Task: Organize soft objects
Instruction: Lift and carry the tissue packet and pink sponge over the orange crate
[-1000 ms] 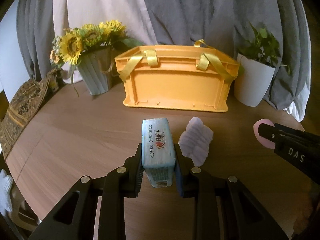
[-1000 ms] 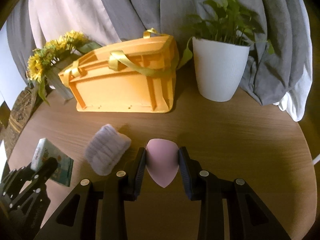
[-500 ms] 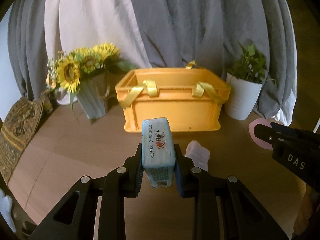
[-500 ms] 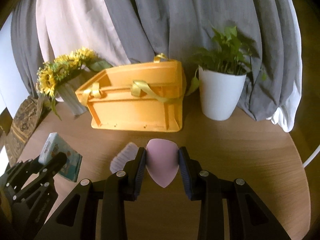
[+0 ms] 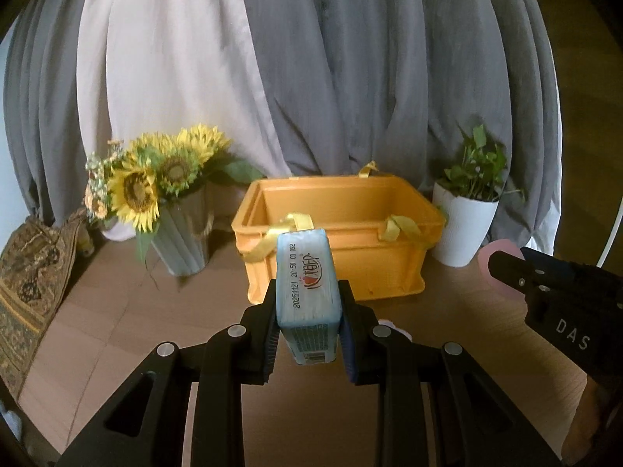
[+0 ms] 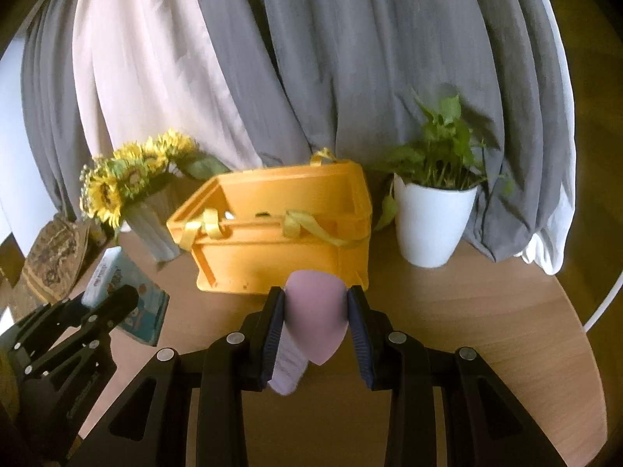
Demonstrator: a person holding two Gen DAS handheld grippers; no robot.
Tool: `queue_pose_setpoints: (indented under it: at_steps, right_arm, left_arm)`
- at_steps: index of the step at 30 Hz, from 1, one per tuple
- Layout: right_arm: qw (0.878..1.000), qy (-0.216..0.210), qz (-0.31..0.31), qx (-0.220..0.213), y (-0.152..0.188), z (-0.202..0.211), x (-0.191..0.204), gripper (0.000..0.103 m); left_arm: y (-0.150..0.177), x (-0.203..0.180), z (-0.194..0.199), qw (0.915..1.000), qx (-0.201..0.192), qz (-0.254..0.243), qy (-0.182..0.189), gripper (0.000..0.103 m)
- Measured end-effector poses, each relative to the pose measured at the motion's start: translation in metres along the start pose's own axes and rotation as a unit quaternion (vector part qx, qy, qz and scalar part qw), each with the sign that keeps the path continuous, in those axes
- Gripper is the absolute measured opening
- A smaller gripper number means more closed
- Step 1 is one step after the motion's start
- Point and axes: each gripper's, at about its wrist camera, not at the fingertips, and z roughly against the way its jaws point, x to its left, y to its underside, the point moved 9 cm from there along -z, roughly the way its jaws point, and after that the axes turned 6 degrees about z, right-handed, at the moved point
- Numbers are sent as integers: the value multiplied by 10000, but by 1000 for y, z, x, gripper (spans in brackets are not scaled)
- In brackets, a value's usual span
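Trouble, as we judge it, would come from the yellow straps [image 5: 393,226] draped over the near rim of the orange crate [image 5: 383,264]: either load could snag there and fall onto the worktop [image 5: 128,311]. Our left gripper [image 5: 308,323] is clamped on the tissue pack [image 5: 306,290] and our right gripper [image 6: 316,323] on the pink sponge [image 6: 316,317], both held up in front of the crate. A sunflower vase [image 5: 181,245] and a potted plant [image 6: 434,218] flank it closely, and a pale cloth [image 6: 288,366] lies below the sponge.
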Motion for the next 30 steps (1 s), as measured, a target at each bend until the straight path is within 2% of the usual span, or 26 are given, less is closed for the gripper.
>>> queue_pose_setpoints:
  at_steps: [23,30]
  right_arm:
    - [9970,91,54,-763,-65,0,17,34]
    - [9956,105,27,-926,-83,-10,16,34]
  left_arm:
    - [-68,6,-12,9964,-781,-278,187,27]
    - [-84,4,-30,9960,-785,-292,317,27]
